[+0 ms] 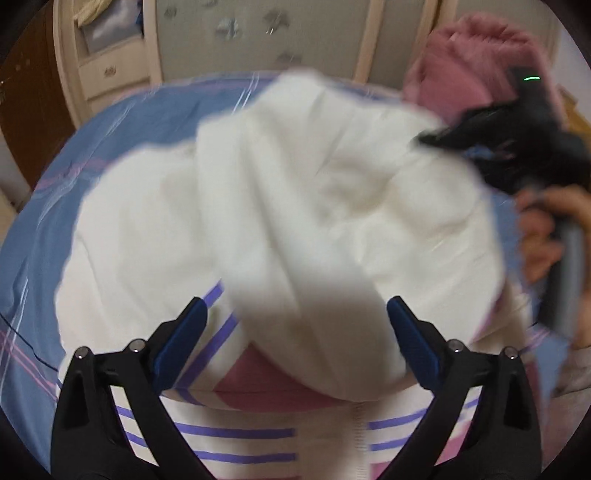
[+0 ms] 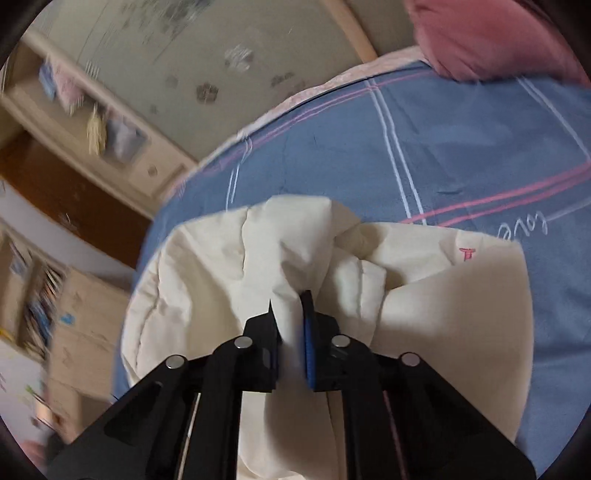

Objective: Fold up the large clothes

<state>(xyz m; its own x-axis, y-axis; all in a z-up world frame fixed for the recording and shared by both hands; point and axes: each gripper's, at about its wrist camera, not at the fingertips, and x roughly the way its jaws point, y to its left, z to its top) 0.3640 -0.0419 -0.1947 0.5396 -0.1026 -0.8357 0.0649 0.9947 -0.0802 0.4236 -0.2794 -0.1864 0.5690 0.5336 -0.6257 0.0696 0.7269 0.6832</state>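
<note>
A large cream-white padded garment (image 1: 258,206) lies bunched on the blue bedspread (image 1: 122,122). My left gripper (image 1: 295,321) is open, its jaws wide apart just above the garment's near fold, holding nothing. My right gripper (image 2: 290,314) is shut on a fold of the white garment (image 2: 221,266) and lifts it. The right gripper also shows in the left wrist view (image 1: 517,147), blurred, at the garment's far right edge, with the hand on its handle.
The blue bedspread (image 2: 406,147) has pink and white lines. A pink pillow (image 1: 476,62) (image 2: 491,37) lies at the bed's far right. A striped white, purple and pink cloth (image 1: 236,435) lies nearest me. A cream wardrobe (image 1: 258,33) and shelves (image 2: 92,122) stand beyond the bed.
</note>
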